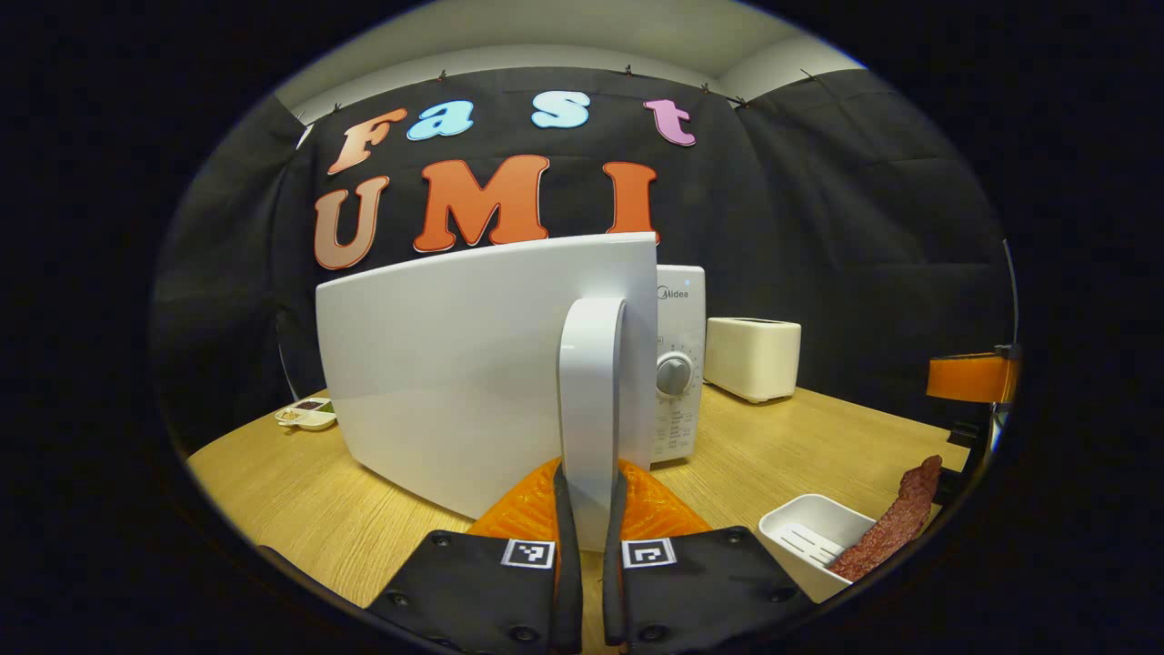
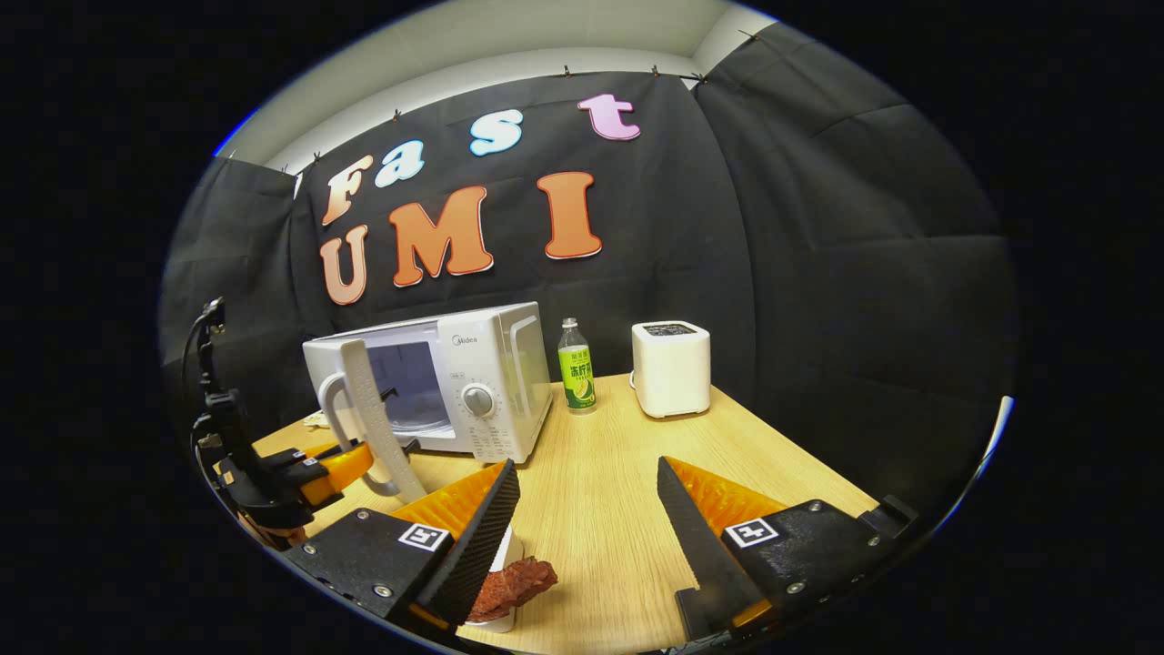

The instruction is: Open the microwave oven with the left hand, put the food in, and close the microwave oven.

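Observation:
The white microwave (image 2: 496, 364) stands on the wooden table with its door (image 1: 455, 382) swung partly open. My left gripper (image 1: 591, 478) is shut on the door's upright handle (image 1: 591, 382), one finger on each side. In the right gripper view the left gripper (image 2: 332, 471) holds that handle (image 2: 364, 409) at the left. The food, a dark red strip of dried meat (image 1: 896, 523), lies over a white bowl (image 1: 805, 537) at the table's near right. My right gripper (image 2: 586, 466) stands open above the table, nothing between its fingers, with the food (image 2: 514, 582) and bowl (image 2: 506, 550) just beside its left finger.
A white toaster (image 2: 671, 367) and a green-labelled bottle (image 2: 575, 367) stand to the right of the microwave. A small white dish (image 1: 307, 414) sits behind the open door at the far left. Bare wooden table (image 2: 600, 509) lies in front of the microwave.

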{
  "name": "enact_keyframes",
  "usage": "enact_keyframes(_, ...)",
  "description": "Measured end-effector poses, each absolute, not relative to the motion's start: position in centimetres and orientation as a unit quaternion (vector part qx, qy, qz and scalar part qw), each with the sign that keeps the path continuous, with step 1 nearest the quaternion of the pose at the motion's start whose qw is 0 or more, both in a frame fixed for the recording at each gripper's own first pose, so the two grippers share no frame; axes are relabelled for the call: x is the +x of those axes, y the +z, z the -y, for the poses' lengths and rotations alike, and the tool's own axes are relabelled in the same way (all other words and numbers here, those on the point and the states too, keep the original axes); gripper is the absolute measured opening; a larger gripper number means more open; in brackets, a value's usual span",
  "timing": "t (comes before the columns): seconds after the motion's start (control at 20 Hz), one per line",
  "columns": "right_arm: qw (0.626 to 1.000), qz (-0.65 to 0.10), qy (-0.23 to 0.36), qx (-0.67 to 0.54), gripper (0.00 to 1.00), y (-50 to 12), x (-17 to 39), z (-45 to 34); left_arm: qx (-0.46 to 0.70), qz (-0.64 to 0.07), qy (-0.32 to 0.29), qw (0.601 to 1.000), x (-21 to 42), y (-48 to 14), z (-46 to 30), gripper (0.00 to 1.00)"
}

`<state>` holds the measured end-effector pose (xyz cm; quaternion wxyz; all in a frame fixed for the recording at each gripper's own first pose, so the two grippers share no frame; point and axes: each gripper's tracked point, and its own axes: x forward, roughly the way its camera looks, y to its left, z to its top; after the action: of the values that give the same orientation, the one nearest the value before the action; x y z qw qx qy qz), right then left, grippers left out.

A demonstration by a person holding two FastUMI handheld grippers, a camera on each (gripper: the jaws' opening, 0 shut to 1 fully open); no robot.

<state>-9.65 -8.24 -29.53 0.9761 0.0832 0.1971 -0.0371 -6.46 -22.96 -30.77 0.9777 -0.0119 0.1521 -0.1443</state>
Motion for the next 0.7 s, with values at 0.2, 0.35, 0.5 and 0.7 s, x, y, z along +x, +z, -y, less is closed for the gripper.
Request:
enact_keyframes(0.2, 0.976, -0.197, -0.037, 0.081, 0.95, -29.4, -9.8, 7.8, -0.011, -0.146, -0.138, 0.98, -9.3, -30.1, 19.5, 0.13)
enact_keyframes(0.35, 0.976, -0.2, -0.035, 0.081, 0.94, -29.5, -9.8, 7.3, -0.012, -0.14, -0.129, 0.982, -11.3, -29.7, 16.6, 0.13)
enact_keyframes(0.5, 0.976, -0.201, -0.036, 0.079, 0.94, -29.6, -9.9, 6.7, -0.01, -0.133, -0.112, 0.985, -12.8, -29.4, 13.5, 0.13)
enact_keyframes(0.7, 0.975, -0.204, -0.04, 0.076, 0.94, -29.6, -10.3, 5.8, -0.003, -0.13, -0.078, 0.988, -14.4, -29.2, 8.3, 0.12)
